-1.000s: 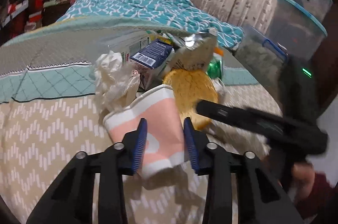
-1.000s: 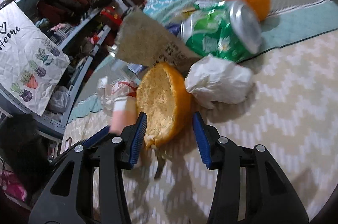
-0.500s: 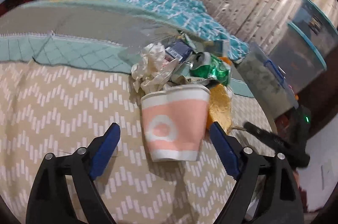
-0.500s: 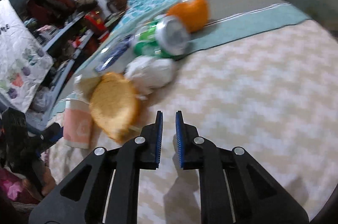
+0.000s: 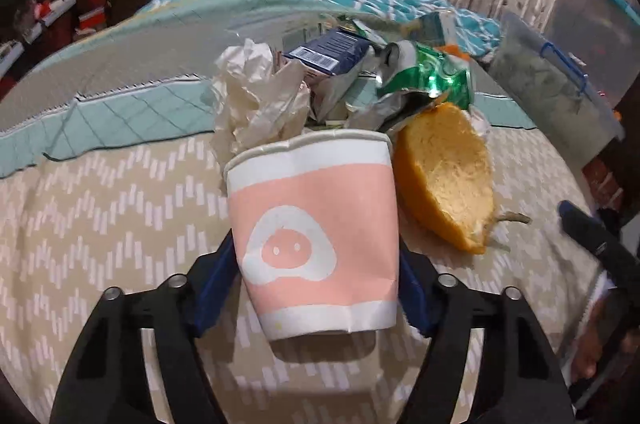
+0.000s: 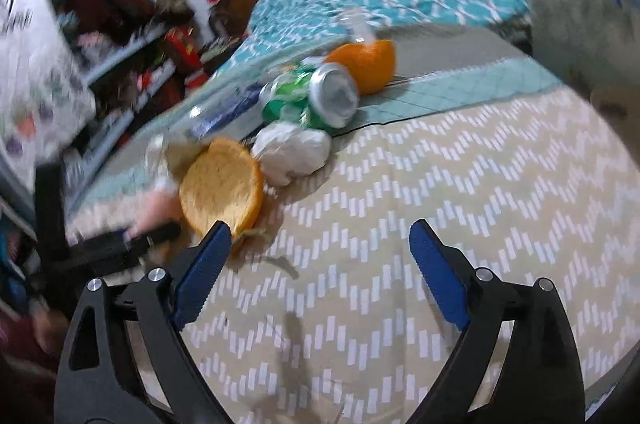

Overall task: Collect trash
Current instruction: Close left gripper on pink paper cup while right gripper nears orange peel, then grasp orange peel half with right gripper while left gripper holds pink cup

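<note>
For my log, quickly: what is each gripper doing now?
Left gripper: closed on the pink paper cup.
Right gripper: open, holding nothing.

A pink-and-white paper cup (image 5: 316,228) is seen upright on the bed, its rim dented; just beside it a hollow orange peel half (image 5: 448,179) is propped; behind, crumpled white paper (image 5: 260,95), a blue carton (image 5: 328,59) and a crushed green can (image 5: 424,79) are heaped; a second orange half (image 6: 366,63) lies behind the can.

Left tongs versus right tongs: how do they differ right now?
The left tongs are closed around the pink paper cup; the right tongs are spread wide and hold nothing. The left sit at the trash pile; the right hover over bare bedspread. Both have blue pads.
</note>
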Tool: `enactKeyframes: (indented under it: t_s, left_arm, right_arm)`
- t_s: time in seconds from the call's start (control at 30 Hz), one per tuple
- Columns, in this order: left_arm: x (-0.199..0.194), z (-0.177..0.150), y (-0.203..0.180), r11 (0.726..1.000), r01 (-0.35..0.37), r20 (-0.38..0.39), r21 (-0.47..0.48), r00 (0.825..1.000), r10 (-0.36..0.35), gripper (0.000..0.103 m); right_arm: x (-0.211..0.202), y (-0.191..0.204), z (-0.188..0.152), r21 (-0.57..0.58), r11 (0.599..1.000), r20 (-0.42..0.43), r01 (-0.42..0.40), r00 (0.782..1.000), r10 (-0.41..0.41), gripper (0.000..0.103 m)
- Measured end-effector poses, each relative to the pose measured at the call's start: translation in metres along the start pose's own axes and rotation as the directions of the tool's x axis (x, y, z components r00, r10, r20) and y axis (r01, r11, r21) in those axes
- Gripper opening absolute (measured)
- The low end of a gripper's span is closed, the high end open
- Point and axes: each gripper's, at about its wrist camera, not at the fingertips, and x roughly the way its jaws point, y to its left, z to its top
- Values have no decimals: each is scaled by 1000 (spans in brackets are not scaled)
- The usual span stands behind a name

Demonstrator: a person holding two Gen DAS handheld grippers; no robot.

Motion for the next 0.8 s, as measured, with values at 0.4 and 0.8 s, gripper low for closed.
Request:
enactKeyframes:
  t_s: [0.4, 0.8]
  left_arm:
    - [-31, -15, 6, 988, 152, 10, -24, 988, -152, 61]
    - [-44, -17, 18, 981, 176, 27, -88, 984, -174, 61]
  right_arm:
    - [41, 36, 10, -127, 990, -116, -59, 992, 44, 97]
    - [85, 79, 15, -276, 960, -177, -42, 984, -8, 73]
